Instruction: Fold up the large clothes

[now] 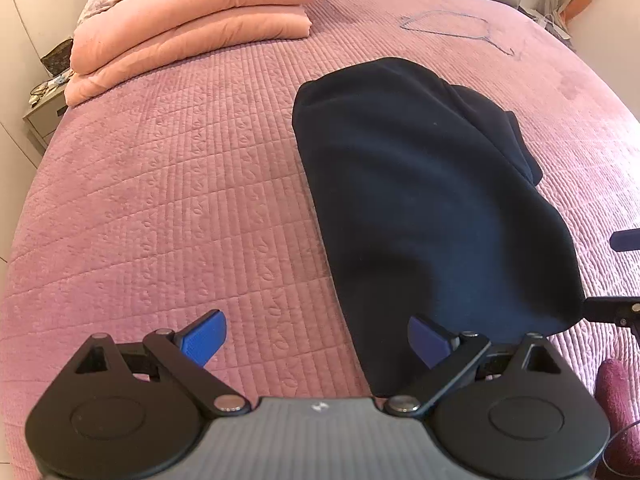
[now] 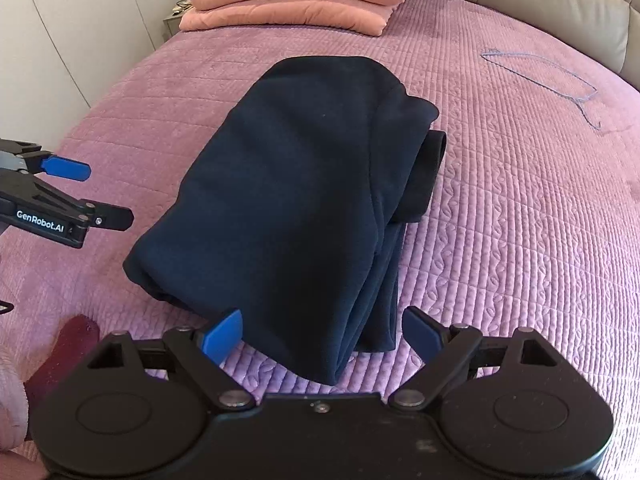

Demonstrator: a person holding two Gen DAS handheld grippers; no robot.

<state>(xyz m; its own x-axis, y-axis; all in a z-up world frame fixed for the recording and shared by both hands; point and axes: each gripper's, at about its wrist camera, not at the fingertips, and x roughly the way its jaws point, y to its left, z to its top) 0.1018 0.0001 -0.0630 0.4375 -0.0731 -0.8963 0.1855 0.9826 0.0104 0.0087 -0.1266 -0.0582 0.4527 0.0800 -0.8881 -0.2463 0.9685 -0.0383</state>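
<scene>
A dark navy garment (image 1: pixel 420 200) (image 2: pixel 296 200) lies folded into a long bundle on the pink quilted bedspread (image 1: pixel 180 200) (image 2: pixel 520 220). My left gripper (image 1: pixel 316 340) is open, held above the bundle's near left edge, with its right finger over the cloth and nothing gripped. My right gripper (image 2: pixel 322 336) is open too, with the bundle's near corner lying between its blue fingers, ungripped. The left gripper (image 2: pixel 76 192) shows at the left of the right wrist view, beside the bundle. A black piece of the right gripper (image 1: pixel 616 304) shows at the right edge of the left wrist view.
Folded salmon-pink quilts (image 1: pixel 192 32) (image 2: pixel 296 0) are stacked at the head of the bed. A thin wire hanger (image 1: pixel 452 28) (image 2: pixel 548 76) lies on the bedspread beyond the garment. A nightstand (image 1: pixel 44 112) stands left of the bed. A dark red sleeve (image 2: pixel 68 348) shows near the bed's front edge.
</scene>
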